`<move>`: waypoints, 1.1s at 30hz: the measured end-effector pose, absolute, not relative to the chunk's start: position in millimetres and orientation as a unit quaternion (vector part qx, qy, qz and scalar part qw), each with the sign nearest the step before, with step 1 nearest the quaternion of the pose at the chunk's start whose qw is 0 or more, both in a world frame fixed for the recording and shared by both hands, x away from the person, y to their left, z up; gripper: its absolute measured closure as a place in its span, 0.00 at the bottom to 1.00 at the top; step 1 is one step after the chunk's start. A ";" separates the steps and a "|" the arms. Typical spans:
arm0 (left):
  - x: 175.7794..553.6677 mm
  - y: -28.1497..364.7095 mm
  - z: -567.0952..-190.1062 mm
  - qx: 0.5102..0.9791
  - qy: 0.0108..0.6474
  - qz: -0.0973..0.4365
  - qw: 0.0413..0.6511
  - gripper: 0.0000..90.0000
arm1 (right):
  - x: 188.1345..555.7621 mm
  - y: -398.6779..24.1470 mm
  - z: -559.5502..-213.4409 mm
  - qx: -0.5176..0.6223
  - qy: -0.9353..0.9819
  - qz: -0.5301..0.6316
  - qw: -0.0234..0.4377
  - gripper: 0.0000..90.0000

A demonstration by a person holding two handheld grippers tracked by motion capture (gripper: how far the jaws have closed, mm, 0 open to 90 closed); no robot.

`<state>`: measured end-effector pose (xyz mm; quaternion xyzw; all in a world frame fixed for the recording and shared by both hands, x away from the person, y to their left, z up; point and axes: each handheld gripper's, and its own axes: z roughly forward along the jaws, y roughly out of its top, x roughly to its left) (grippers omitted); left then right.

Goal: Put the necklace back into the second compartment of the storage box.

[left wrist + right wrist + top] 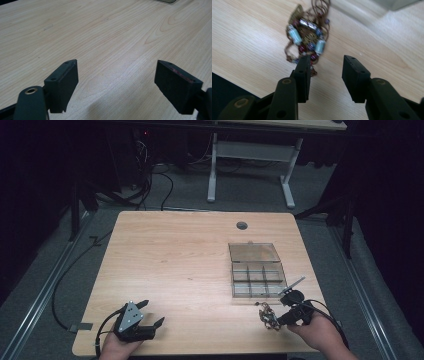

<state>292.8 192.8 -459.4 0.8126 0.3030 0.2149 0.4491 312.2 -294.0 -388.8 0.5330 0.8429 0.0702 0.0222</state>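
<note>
Wooden table [165,265] carries beaded jewellery [308,37] at five o'clock beside the compartment box [257,281], probably for sorting; right gripper [325,66] gapes empty, left gripper [116,75] idles open.

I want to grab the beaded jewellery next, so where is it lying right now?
In the high view, the beaded jewellery lies on the table's near right edge, just left of the right hand-held gripper, below the compartment box.

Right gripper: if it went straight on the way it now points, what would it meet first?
Most likely the beaded jewellery, a tangle of brown wire and beads lying on the table just ahead of the open right gripper. It sits slightly toward one of the fingers, so contact may be off-centre; depth is unclear.
</note>
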 end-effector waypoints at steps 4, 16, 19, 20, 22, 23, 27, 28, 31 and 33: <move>292.8 192.7 -459.4 0.813 0.303 0.214 0.449 0.22 | 317.1 -284.4 -388.0 0.528 0.846 0.071 0.014 0.56; 292.9 192.9 -459.4 0.814 0.301 0.212 0.449 0.22 | 333.4 -265.1 -412.4 0.520 0.854 0.034 -0.004 0.44; 292.8 192.6 -459.5 0.814 0.301 0.211 0.450 0.22 | 334.4 -262.9 -414.7 0.516 0.856 0.029 -0.011 0.55; 292.9 192.5 -459.5 0.814 0.301 0.211 0.450 0.22 | 334.4 -262.4 -414.2 0.513 0.858 0.031 -0.011 0.59; 293.0 192.5 -459.5 0.815 0.300 0.211 0.449 0.22 | 333.8 -261.0 -413.4 0.507 0.861 0.033 -0.011 0.66; 293.0 192.4 -459.5 0.814 0.300 0.211 0.449 0.22 | 333.5 -260.9 -413.2 0.505 0.863 0.033 -0.012 0.69; 293.0 192.3 -459.6 0.814 0.301 0.210 0.450 0.22 | 332.2 -259.7 -412.2 0.496 0.867 0.038 -0.017 0.85; 293.0 192.4 -459.6 0.814 0.301 0.211 0.450 0.22 | 331.7 -259.0 -412.1 0.494 0.868 0.039 -0.015 0.86; 293.1 192.4 -459.5 0.814 0.301 0.211 0.449 0.22 | 331.3 -256.9 -410.9 0.485 0.874 0.035 -0.008 0.89; 293.1 192.4 -459.5 0.815 0.301 0.211 0.449 0.22 | 331.3 -256.7 -408.6 0.483 0.875 0.034 -0.004 0.90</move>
